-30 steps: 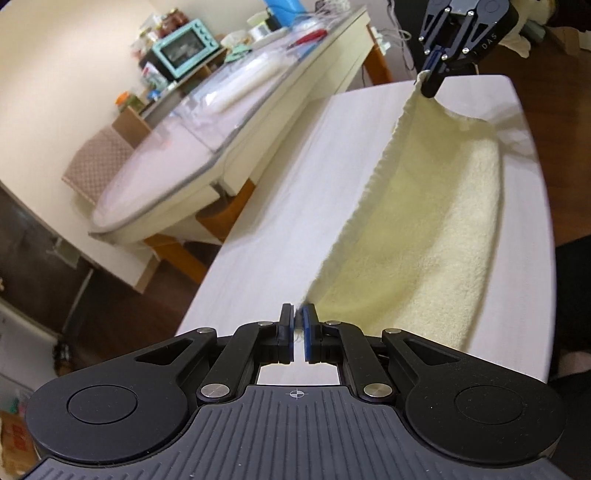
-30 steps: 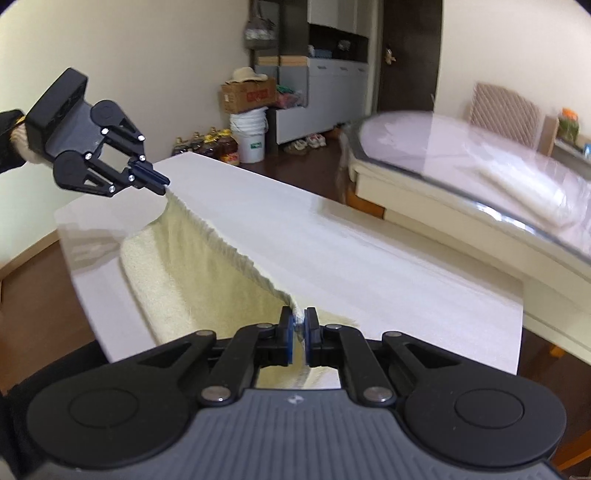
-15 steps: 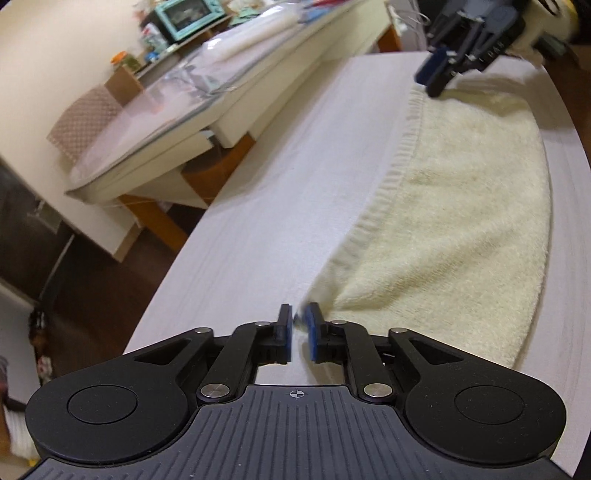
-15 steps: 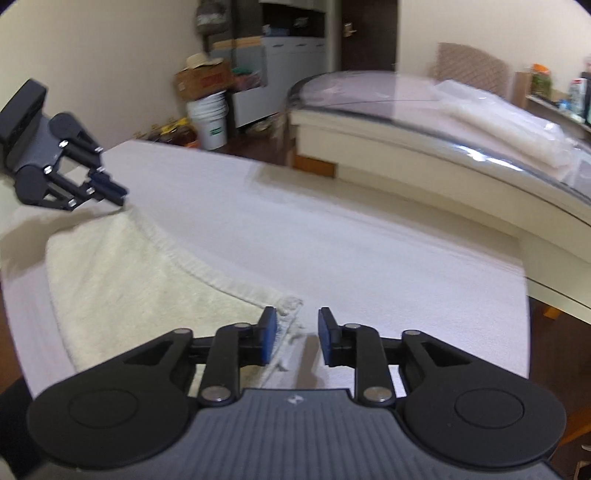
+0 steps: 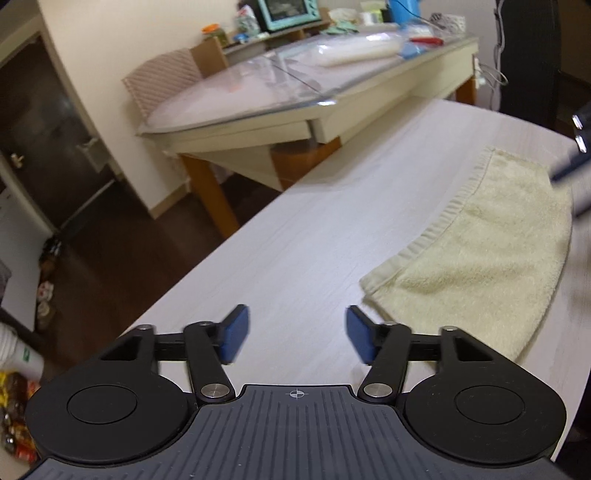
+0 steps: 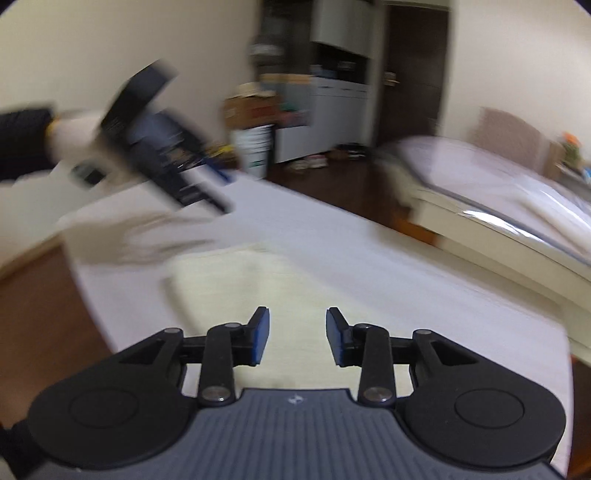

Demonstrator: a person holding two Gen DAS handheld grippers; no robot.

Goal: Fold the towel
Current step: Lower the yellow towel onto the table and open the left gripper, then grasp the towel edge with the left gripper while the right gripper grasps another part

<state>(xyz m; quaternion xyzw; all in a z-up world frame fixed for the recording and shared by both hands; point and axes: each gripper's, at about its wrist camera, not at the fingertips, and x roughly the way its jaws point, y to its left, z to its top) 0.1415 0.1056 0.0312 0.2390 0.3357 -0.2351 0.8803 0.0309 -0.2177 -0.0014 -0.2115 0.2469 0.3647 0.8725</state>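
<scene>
A pale yellow towel (image 5: 476,251) lies folded flat on the white wood-grain table (image 5: 314,229). My left gripper (image 5: 295,338) is open and empty, just left of the towel's near corner. The right gripper's blurred fingertips (image 5: 569,166) show at the towel's far end. In the right wrist view my right gripper (image 6: 297,339) is open and empty over the blurred towel (image 6: 236,273). The left gripper (image 6: 166,155) appears there blurred, raised above the table's far end.
A glass-topped table (image 5: 295,88) stands beyond the white table, with a teal toaster oven (image 5: 288,13) and clutter at its far side. A bucket (image 6: 255,147) and boxes stand on the dark floor by white cabinets (image 6: 332,110).
Both grippers lowered the towel's edge onto the table, opened and let go. They have since pulled back from the towel, and the views are blurred by motion.
</scene>
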